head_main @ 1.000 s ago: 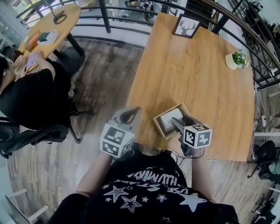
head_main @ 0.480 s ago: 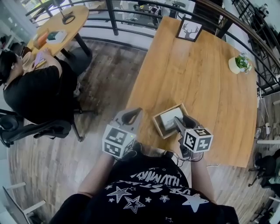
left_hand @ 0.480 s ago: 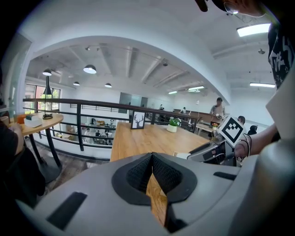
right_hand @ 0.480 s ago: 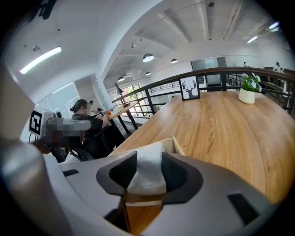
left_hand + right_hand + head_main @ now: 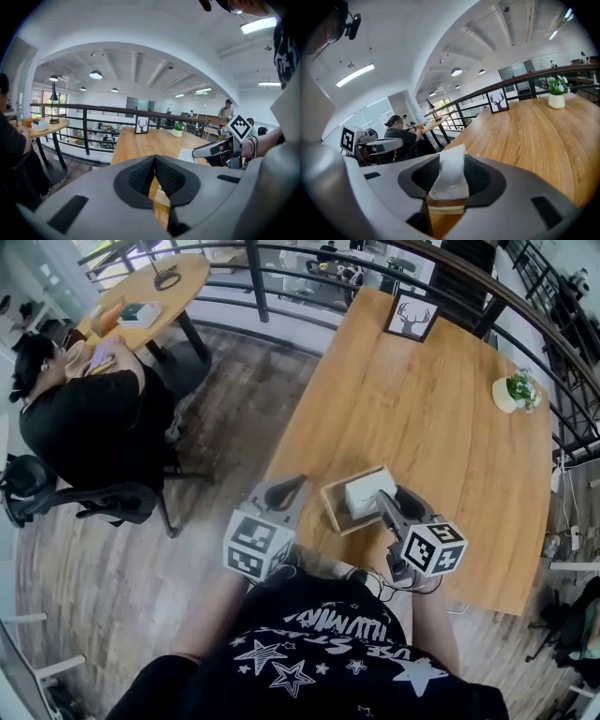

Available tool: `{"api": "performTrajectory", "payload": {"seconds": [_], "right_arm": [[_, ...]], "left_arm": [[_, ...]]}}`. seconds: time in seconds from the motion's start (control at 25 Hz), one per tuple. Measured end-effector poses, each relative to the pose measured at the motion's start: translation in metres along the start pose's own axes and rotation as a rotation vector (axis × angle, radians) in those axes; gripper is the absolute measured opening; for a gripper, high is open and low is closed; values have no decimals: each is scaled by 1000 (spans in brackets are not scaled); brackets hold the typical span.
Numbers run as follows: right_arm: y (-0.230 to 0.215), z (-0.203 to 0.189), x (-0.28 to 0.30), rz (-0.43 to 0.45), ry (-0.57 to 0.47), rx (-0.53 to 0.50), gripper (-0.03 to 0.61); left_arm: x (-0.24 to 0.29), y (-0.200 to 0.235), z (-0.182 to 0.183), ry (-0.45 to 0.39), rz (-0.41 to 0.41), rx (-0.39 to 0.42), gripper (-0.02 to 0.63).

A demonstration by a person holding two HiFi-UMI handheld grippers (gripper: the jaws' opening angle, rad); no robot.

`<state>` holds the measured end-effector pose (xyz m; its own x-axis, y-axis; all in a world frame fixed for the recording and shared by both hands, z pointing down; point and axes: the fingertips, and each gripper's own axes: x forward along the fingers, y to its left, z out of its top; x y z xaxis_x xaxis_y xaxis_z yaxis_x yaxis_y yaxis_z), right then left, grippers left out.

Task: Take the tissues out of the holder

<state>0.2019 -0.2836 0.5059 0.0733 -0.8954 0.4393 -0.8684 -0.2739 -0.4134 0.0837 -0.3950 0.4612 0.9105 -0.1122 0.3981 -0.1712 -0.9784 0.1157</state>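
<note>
A wooden tissue holder (image 5: 336,508) stands near the front edge of the long wooden table (image 5: 441,409). My right gripper (image 5: 383,499) reaches over it from the right; its jaws have just been closing and now press on a white stack of tissues (image 5: 367,491). In the right gripper view the tissues (image 5: 450,176) stand upright between the pads, raised above the holder (image 5: 446,206). My left gripper (image 5: 286,487) hovers just left of the holder at the table's left edge. Its jaws (image 5: 154,159) meet at the tips with nothing between them.
A framed deer picture (image 5: 412,315) stands at the table's far end and a small potted plant (image 5: 514,392) at its right edge. A black railing (image 5: 281,259) runs behind. A seated person (image 5: 89,423) and a round table (image 5: 155,282) are at the left.
The right gripper has closed on the tissues and risen, so the white stack now stands higher than the holder. The left gripper has edged forward and up a little.
</note>
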Motion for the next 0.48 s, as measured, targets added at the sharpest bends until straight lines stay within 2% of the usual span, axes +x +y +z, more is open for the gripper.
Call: {"api": "performTrajectory", "payload": {"seconds": [0.24, 0.48], "right_arm": [[1, 20, -20, 59, -58, -20, 169], [-9, 26, -46, 80, -69, -63, 167]], "left_arm": [[3, -13, 4, -15, 37, -3, 14], [7, -39, 13, -42, 58, 3, 14]]}}
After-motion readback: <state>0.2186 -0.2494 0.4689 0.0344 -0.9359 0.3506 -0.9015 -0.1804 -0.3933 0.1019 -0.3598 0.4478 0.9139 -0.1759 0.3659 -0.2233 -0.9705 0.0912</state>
